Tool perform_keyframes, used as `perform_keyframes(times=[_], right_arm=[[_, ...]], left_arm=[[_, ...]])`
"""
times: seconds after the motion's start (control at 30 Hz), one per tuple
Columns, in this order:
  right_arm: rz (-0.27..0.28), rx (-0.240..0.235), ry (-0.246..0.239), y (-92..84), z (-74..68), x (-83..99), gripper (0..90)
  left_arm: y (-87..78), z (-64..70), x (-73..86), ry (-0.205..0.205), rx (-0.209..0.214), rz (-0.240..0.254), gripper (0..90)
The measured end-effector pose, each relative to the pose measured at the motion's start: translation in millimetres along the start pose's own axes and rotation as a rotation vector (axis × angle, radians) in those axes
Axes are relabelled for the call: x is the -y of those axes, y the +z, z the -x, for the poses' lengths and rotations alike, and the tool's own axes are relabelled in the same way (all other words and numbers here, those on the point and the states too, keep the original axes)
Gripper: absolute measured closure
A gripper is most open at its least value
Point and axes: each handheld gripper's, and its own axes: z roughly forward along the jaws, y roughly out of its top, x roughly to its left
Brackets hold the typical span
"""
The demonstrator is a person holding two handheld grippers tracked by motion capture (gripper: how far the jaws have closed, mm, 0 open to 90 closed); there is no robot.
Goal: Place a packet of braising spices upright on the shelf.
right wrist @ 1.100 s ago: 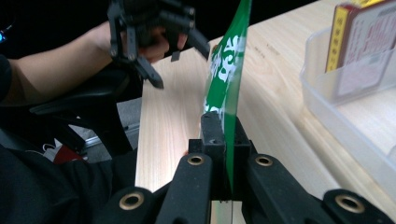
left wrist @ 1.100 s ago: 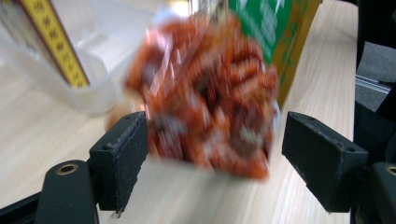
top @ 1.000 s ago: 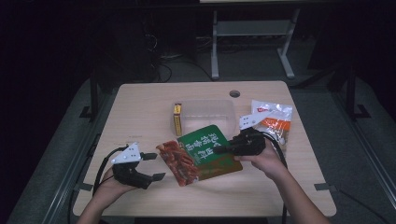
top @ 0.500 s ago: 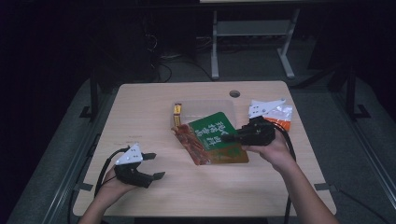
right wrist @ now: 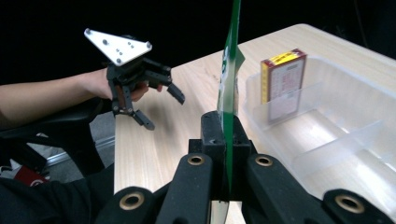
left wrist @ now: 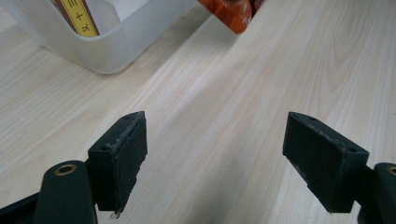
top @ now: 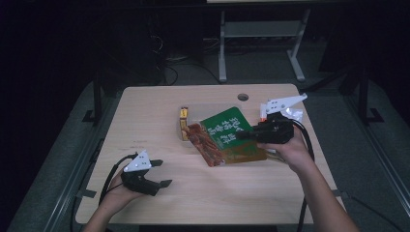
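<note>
A green snack packet (top: 226, 131) with a red-brown food picture hangs tilted above the table, partly over a clear plastic container (top: 180, 133). My right gripper (top: 240, 136) is shut on the packet's right edge. In the right gripper view the packet (right wrist: 229, 79) stands edge-on, pinched between the jaws of my right gripper (right wrist: 226, 135). A yellow and red box (top: 184, 120) stands in the container's left end. My left gripper (top: 164, 173) rests open near the table's front left; nothing lies between the pads (left wrist: 123, 158), only bare wood.
White and orange packets (top: 293, 114) lie at the right behind my right hand. The container (right wrist: 336, 126) has divided compartments, with the box (right wrist: 283, 84) in the far one. A round hole (top: 242, 96) sits near the table's back edge.
My right gripper has risen and carried the green packet back and to the right, from lying on the table to hanging over the container. The left gripper has stayed put.
</note>
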Motion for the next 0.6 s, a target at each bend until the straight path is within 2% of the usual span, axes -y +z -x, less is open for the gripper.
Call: perform_keyframes(times=[0.27, 0.47, 0.57, 0.6], right_arm=[[0.023, 0.058, -0.006, -13.4, 4.5, -17.8, 90.0], [0.019, 0.09, 0.011, -13.4, 10.1, -30.9, 90.0], [0.001, 0.134, 0.019, -10.2, 14.4, -41.9, 90.0], [0.001, 0.134, 0.019, -10.2, 14.4, -41.9, 90.0]], left_arm=[[0.5, -0.6, -0.2, -0.002, 0.006, -0.005, 21.5], [1.2, 0.3, -0.3, -0.004, 0.016, -0.004, 21.5], [1.5, 1.0, -0.3, -0.009, 0.023, -0.005, 21.5], [1.5, 1.0, -0.3, -0.008, 0.023, -0.005, 21.5]])
